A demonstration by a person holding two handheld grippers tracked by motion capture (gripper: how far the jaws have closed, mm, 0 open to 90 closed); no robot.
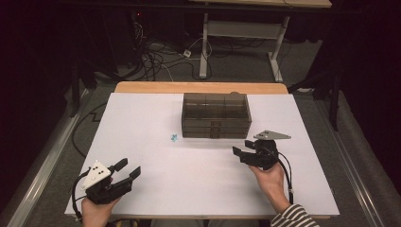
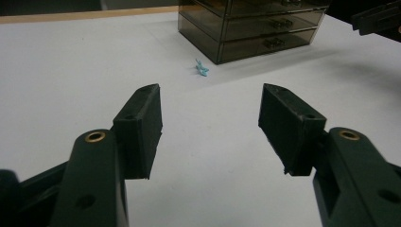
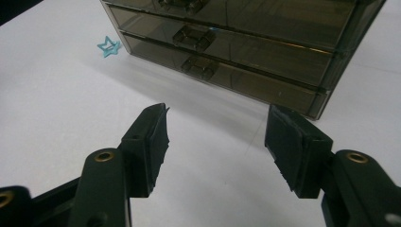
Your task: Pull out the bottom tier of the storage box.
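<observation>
A white-topped table with a wooden far edge carries a smoky, translucent three-drawer organizer toward its far middle, and a small blue star-shaped piece lying flat just beside the organizer's front left corner.

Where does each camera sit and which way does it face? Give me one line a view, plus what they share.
High view: above the person's side, looking forward and down on the white table; both hands show, with the left gripper and right gripper.
Left gripper view: rides the left gripper, looking along its open jaws across the table toward the star.
Right gripper view: rides the right gripper, open jaws facing the drawer box front.
Shared: all three show the drawer box and the blue star.
</observation>
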